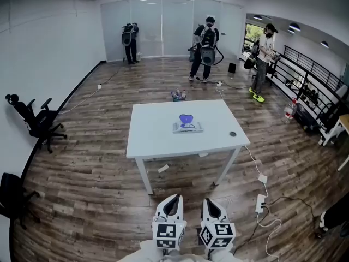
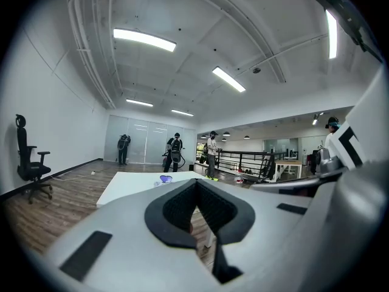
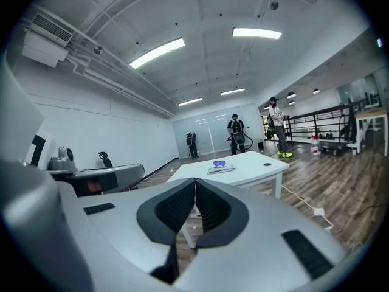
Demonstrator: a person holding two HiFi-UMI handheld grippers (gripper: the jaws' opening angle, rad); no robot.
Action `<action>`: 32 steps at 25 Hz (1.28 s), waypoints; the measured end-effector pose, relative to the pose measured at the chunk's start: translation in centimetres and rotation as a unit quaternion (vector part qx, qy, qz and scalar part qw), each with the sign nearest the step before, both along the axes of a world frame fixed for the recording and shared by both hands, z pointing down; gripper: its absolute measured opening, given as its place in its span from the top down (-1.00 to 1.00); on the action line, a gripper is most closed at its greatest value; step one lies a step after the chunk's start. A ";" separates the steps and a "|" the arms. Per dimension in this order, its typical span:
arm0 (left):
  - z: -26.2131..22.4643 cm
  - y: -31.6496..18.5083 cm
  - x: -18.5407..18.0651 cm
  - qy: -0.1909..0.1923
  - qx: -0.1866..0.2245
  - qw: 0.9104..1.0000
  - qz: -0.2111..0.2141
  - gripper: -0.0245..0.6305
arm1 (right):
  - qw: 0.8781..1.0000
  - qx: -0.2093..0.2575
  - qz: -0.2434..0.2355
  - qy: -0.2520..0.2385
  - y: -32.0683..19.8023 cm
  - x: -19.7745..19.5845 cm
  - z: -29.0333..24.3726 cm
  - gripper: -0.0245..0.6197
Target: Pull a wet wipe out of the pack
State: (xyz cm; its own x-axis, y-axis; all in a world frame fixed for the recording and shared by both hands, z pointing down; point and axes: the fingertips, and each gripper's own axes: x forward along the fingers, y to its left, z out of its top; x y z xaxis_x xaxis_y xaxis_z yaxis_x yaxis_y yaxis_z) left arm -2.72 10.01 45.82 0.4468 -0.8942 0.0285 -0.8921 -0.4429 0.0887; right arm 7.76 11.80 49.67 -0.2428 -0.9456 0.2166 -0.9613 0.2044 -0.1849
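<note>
Head view: 1 white table, standing free w/ bare wood floor on all 4 sides. On it are 1 wipe pack, its blue flap up, and 1 small dark round thing near the right edge. The pack lies about mid-table, well clear of every edge. There are 2 claws at the bottom of the picture, side by side: left claw and right claw. Both are over the floor, short of the table's near edge and well apart from the pack, w/ open floor between. There are 3 people at the far end: 1 by the glass wall, 1 mid-room and 1 by the railing. 2 office chairs stand along the left wall. 1 power strip w/ cables lies on the floor at right.

Left gripper view: the left claw has its jaws pressed together w/ nothing between them. The table is ahead and the pack sits small on it, far beyond the tips.

Right gripper view: the right claw also has its jaws closed against each other and is empty. The table is ahead, a bit to the right. The pack is on top, well off from the tips, and the dark round thing is to its right.
</note>
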 end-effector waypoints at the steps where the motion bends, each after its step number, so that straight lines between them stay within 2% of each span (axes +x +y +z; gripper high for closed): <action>1: -0.1 -0.5 0.1 0.001 0.001 1.000 0.001 0.93 | 1.000 -0.001 0.001 -0.001 -0.5 0.0 0.0 0.90; 14: 0.1 -6.7 -0.5 0.000 0.002 1.000 0.013 0.93 | 1.000 -0.006 0.005 0.002 -6.9 -0.9 0.5 0.90; 25: 1.0 -9.5 -1.2 0.010 -0.009 1.000 0.009 0.93 | 1.000 -0.025 0.015 0.011 -8.6 -0.7 1.8 0.90; 32: 1.3 -9.1 -1.5 0.017 -0.013 1.000 0.009 0.93 | 0.999 -0.029 0.012 0.014 -8.5 -1.4 1.9 0.90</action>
State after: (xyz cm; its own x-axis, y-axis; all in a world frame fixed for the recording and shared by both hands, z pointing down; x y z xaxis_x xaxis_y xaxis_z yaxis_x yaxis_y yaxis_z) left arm -4.24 0.94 47.10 0.4638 -0.8852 0.0368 -0.8805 -0.4559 0.1300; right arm 6.40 3.33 51.56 -0.2135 -0.9366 0.2777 -0.9706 0.1710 -0.1696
